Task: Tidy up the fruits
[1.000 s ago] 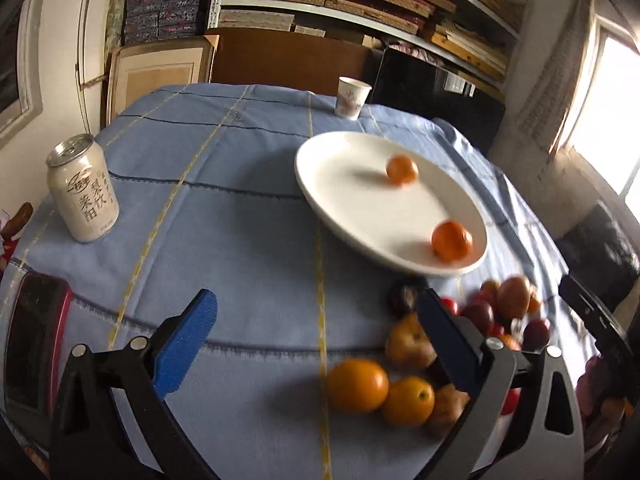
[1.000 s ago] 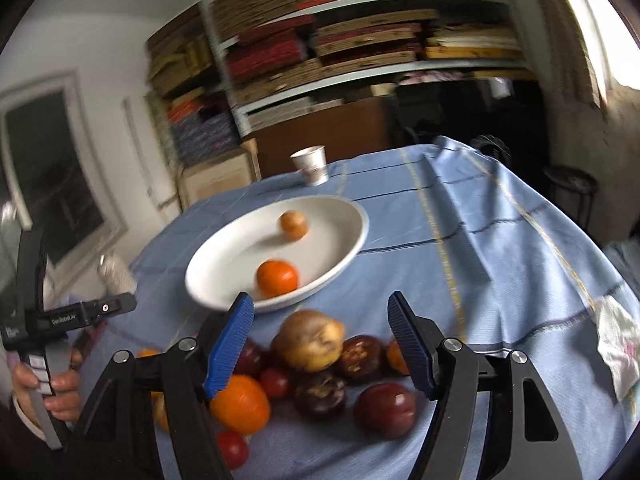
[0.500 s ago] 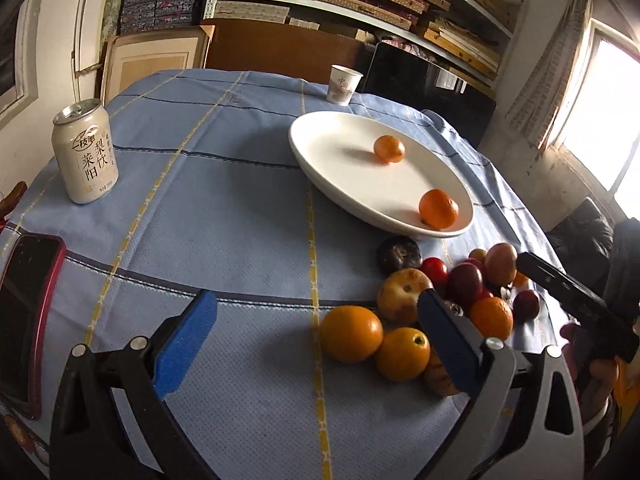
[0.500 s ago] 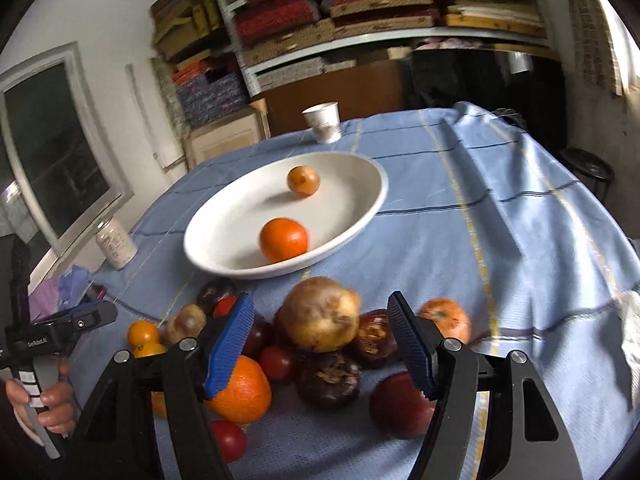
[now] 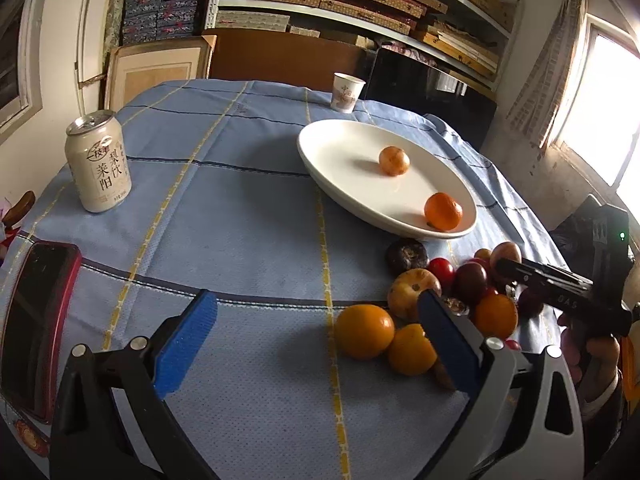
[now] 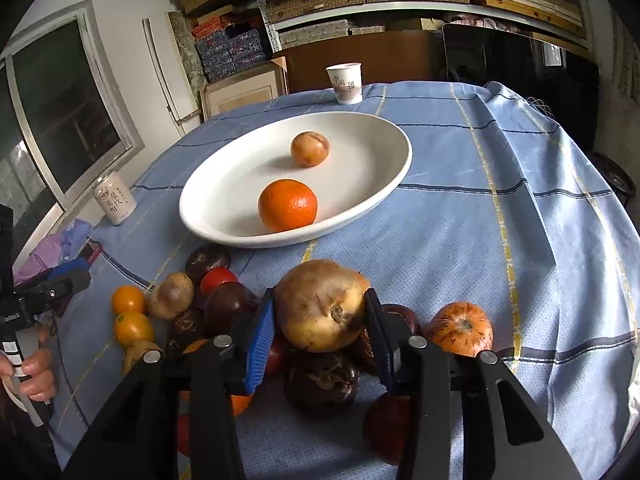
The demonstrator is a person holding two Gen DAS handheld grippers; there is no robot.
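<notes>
Right wrist view shows the right gripper [image 6: 320,316] closing its blue pads on a large tan-brown fruit [image 6: 324,306] at the top of the fruit pile [image 6: 224,312], which sits near the table's near edge; both pads lie against the fruit's sides. Under and around it lie dark purple fruits, a red one, a striped orange-red fruit [image 6: 460,328] just to the right, and two small oranges [image 6: 130,314] at the pile's left end. Several fruits beneath the gripper's frame are cut off or hidden, so their kind cannot be told.

Just beyond the pile stands the white plate [image 6: 372,200] on the blue checked tablecloth [image 6: 500,216]. It holds two fruits, apart from each other: an orange [image 6: 288,204] toward its near rim and a smaller brownish round fruit [image 6: 310,149] farther in. At the table's far edge stands a paper cup [image 6: 345,83], its inside not visible. Toward the left edge stands a pale drink can [image 6: 114,204].

From the left wrist view, the left gripper [image 5: 316,336] hangs spread wide over bare cloth with nothing between its pads; its right pad covers part of the pile. A dark phone [image 5: 36,324] in a red case lies at the table's left edge, partly cut off. The person's hand [image 5: 592,356] on the right gripper's handle is only partly in view.
</notes>
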